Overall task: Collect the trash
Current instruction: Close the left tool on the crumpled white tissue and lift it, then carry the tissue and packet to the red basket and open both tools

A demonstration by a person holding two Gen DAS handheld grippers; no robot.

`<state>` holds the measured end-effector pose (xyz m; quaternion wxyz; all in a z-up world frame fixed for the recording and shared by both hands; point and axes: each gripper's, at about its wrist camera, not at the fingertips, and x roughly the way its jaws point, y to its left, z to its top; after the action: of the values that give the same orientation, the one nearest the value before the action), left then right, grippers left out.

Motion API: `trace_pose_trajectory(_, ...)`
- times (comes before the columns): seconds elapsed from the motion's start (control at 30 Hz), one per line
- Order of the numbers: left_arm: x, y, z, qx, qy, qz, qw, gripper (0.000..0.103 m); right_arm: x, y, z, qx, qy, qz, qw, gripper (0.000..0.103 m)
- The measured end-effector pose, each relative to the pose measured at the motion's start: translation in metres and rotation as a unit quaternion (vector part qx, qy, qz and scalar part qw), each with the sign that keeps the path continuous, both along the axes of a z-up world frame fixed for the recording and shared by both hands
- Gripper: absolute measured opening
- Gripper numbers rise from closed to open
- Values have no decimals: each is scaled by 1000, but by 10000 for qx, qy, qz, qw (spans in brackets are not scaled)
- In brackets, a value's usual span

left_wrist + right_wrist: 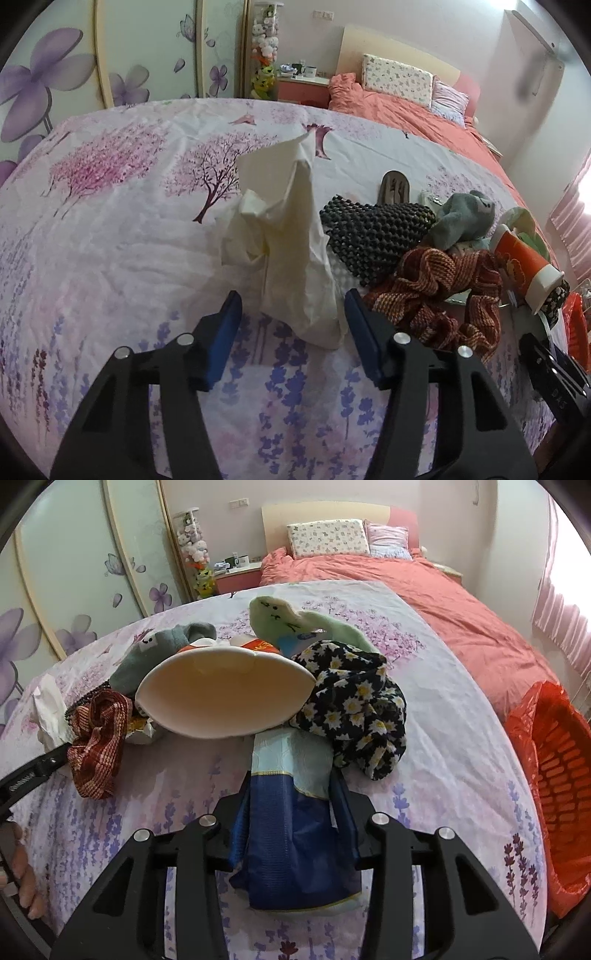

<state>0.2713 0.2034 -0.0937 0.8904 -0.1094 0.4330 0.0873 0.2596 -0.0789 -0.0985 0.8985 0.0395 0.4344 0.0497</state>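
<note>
Crumpled white tissue [286, 236]: creased, standing in a peak on the floral tabletop [110, 240], left of the clothes pile [436, 266]. Left tool [291, 317] released, jaws spread either side of the tissue's lower edge, not gripping. Right-wrist view only: right tool [295, 794] clenched on a blue-and-pale wrapper [291, 812]; red-lined basket [557, 768] at tabletop's right edge.
</note>
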Motion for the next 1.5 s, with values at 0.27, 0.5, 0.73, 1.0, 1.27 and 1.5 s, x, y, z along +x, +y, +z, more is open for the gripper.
trace_pose_trajectory(0.27, 8, 2, -3, -15, -62, -112, 9999, 32, -2, 8, -1, -142, -71, 90, 9998, 36)
trace_pose_trajectory(0.5, -2, 8, 5, -44, -296, -346, 9990, 18, -7, 5, 0, -37, -52, 100, 9999, 30)
trace_pose_trajectory(0.73, -22, 13, 27, -64, -577, -447, 9973, 17, -21, 6, 11, 133, -72, 151, 9998, 30)
trace_pose_trajectory(1.0, -51, -1, 59, 82, -814, -563, 9951, 17, -40, 2, 23, 278, -139, 159, 9994, 30)
trace_pose_trajectory(1.27, -67, -31, 92, 69, -1046, -861, 9908, 18, -53, -16, 48, 362, -401, -101, 9985, 30)
trace_pose_trajectory(1.5, -72, -71, 107, 56, -1145, -1281, 9851, 18, -63, -45, 72, 449, -715, -382, 9957, 30)
